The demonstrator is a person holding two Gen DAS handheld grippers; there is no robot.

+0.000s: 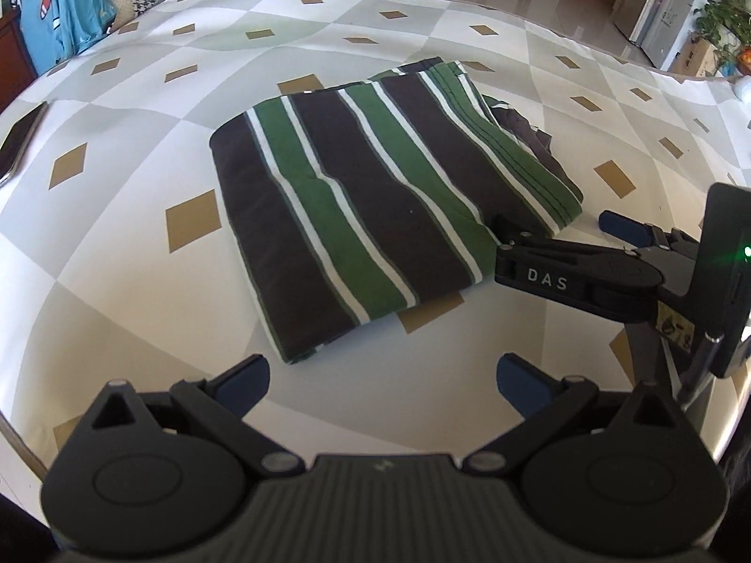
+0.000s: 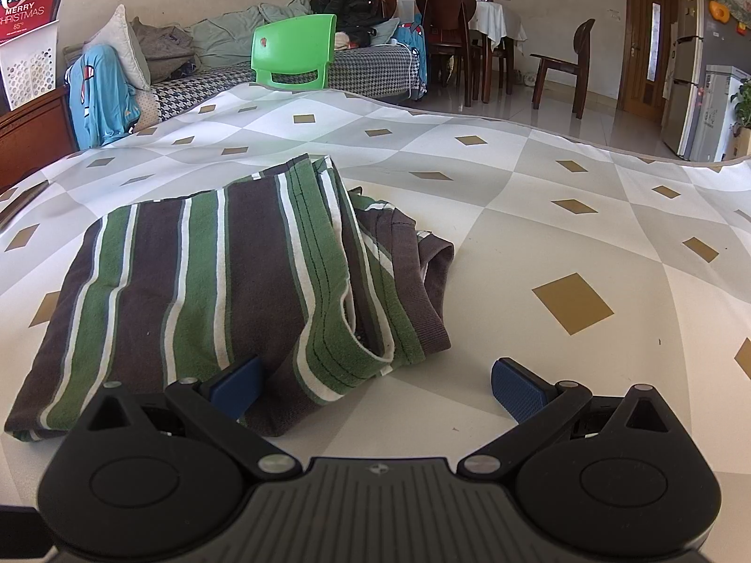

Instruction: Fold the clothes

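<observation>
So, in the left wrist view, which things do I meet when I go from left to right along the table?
Dark flat device at the table's left edge → folded striped garment → right gripper, open, one finger at the garment's corner.

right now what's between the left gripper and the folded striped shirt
Nothing: in the left wrist view only bare patterned tablecloth separates the open left gripper from the striped shirt.
</observation>
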